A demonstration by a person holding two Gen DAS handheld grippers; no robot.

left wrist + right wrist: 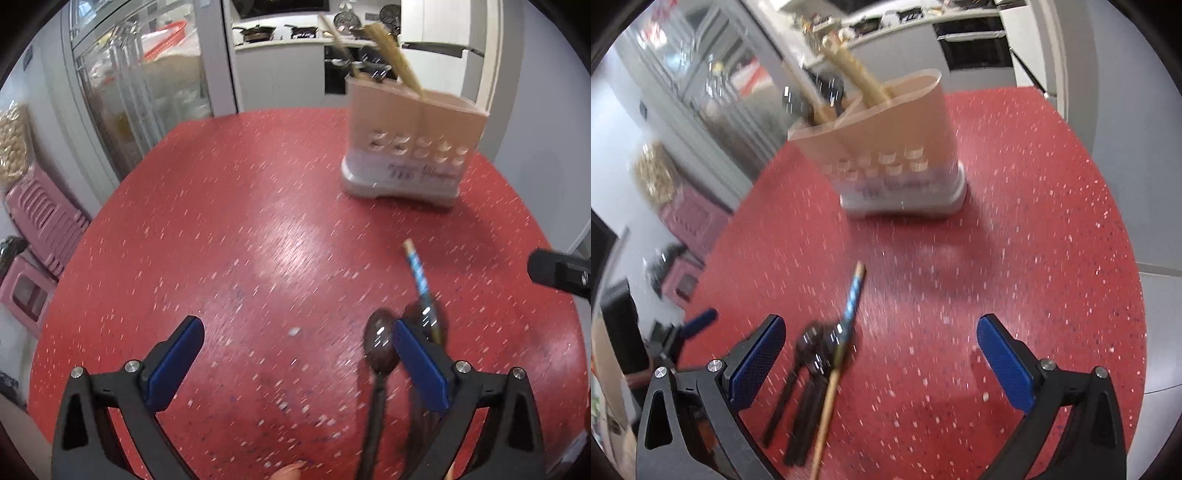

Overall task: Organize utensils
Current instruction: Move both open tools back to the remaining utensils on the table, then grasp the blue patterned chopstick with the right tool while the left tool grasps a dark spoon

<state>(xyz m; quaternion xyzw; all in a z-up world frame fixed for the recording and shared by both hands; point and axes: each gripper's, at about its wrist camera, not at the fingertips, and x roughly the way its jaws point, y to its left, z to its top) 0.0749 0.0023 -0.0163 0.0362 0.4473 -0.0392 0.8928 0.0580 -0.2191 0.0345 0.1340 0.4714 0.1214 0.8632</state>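
Two dark spoons (812,354) and a blue-banded chopstick (849,306) lie together on the red table (1015,258), near the utensil holder (897,155). Left gripper (295,354) and right gripper (882,354) both gape wide, empty. Judgement: light, rigid, slick items; pinch across mid-handle, since the thin chopstick may roll.

Black gripper (295,347) frames, blue pads (1004,363), silver screws
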